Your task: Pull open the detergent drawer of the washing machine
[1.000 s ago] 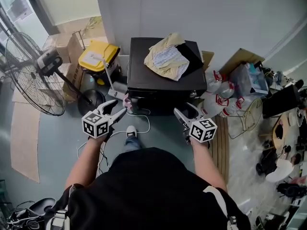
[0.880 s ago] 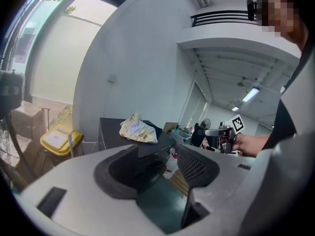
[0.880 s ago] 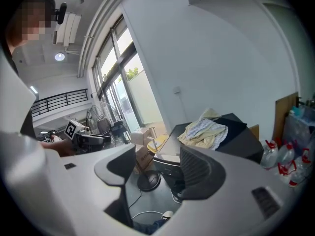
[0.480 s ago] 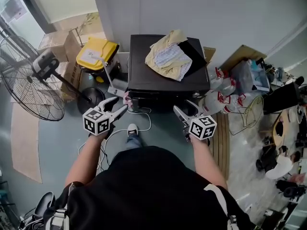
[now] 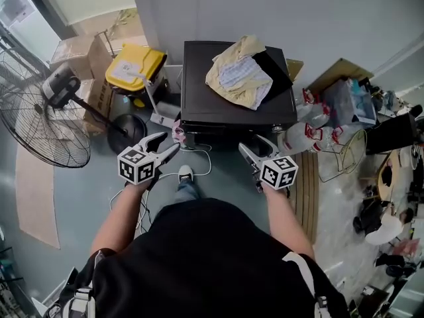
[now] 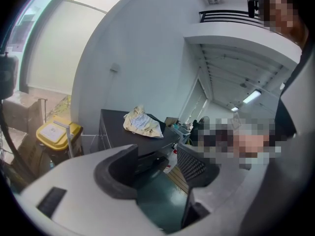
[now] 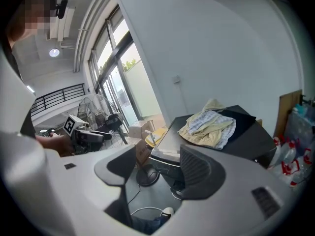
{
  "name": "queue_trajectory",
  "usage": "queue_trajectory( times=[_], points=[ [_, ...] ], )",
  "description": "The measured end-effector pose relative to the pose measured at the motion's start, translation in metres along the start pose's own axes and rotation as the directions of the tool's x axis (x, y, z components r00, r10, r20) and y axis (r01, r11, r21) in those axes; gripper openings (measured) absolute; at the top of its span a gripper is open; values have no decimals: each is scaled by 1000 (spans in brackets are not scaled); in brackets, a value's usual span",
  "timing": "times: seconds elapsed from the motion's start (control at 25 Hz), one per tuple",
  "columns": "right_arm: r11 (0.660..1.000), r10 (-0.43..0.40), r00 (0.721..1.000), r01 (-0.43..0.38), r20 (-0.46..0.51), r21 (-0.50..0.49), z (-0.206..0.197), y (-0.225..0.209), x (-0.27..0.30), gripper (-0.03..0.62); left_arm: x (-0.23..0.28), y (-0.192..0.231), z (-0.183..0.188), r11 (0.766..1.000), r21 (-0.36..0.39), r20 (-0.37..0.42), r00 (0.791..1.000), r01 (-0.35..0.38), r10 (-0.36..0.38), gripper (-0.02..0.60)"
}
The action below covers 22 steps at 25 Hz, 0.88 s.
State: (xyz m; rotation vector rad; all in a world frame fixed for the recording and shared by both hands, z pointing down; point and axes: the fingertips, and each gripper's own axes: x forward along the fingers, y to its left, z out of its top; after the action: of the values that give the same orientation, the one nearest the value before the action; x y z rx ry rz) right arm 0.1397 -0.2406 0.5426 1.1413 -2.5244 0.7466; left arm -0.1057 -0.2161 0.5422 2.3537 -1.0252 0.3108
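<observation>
The black washing machine [image 5: 232, 105] stands against the wall, seen from above, with a yellow and checked heap of clothes [image 5: 240, 78] on its lid. Only a thin strip of its front [image 5: 225, 134] shows, and I cannot make out the detergent drawer there. My left gripper [image 5: 167, 144] hovers open in front of the machine's left front corner, touching nothing. At the right front corner my right gripper [image 5: 257, 148] is also open and empty. The left gripper view looks past its jaws [image 6: 157, 163] at the machine [image 6: 115, 129]. The right gripper view shows the clothes [image 7: 209, 127] beyond its jaws [image 7: 157, 168].
A yellow bin [image 5: 136, 68] and cardboard boxes stand left of the machine, with a big floor fan [image 5: 40, 121] further left. Plastic water bottles [image 5: 311, 134] and clutter crowd the right. A white cable [image 5: 199, 167] lies on the floor by the person's shoe.
Both grippers stay open and hold about the same place. The head camera has shifted, so the machine sits slightly further right and higher in view.
</observation>
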Motion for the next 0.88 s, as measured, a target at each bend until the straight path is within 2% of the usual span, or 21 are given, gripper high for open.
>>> queue_trajectory(
  times=[0.36, 0.88],
  points=[
    [1000, -15, 998, 16, -65, 20, -20, -14, 30, 285, 10, 31, -12, 1000, -24, -35, 999, -16, 15, 242],
    [999, -7, 984, 16, -177, 48, -67, -29, 73, 284, 38, 64, -54, 999, -40, -147, 989, -10, 4, 242]
  ],
)
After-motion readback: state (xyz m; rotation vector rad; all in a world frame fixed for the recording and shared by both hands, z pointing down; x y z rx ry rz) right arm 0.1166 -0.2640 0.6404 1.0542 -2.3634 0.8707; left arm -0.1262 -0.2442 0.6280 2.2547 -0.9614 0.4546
